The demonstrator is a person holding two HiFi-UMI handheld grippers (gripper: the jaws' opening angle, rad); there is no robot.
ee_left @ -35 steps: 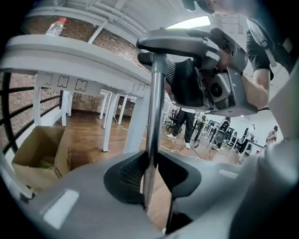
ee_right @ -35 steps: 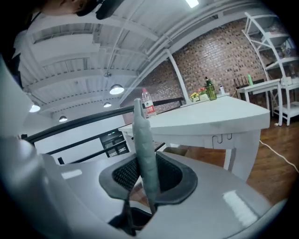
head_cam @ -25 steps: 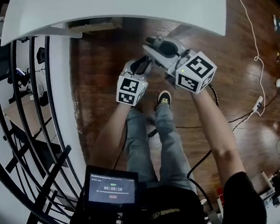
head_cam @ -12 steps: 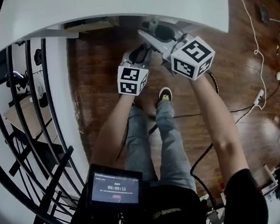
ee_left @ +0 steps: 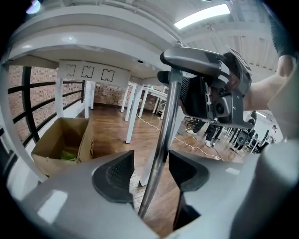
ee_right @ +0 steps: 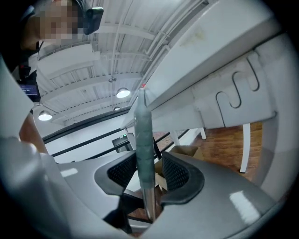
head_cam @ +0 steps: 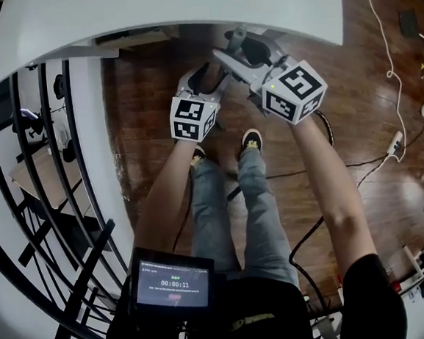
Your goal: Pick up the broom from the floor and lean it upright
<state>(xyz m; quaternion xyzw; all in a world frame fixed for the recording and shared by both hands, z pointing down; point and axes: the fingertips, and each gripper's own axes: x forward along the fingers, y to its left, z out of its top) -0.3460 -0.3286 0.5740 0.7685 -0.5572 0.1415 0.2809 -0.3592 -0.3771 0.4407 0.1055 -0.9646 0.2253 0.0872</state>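
The broom's handle stands upright, and its top rests against the edge of the white table. In the left gripper view its bare metal pole runs up between the jaws of my left gripper. Those jaws are opening, with a gap on each side of the pole. In the right gripper view the handle's grey-green sleeve stands between the pads of my right gripper. Its jaws are also opening and the pads no longer press on the sleeve. In the head view my left gripper and right gripper reach under the table edge. The broom head is hidden.
The white table overhangs both grippers. A black railing runs along the left. A cardboard box sits on the wooden floor by the table legs. Cables trail at the right. The person's shoes are just below the grippers.
Both grippers have edged a little toward the table. The left marker cube has drifted slightly left.
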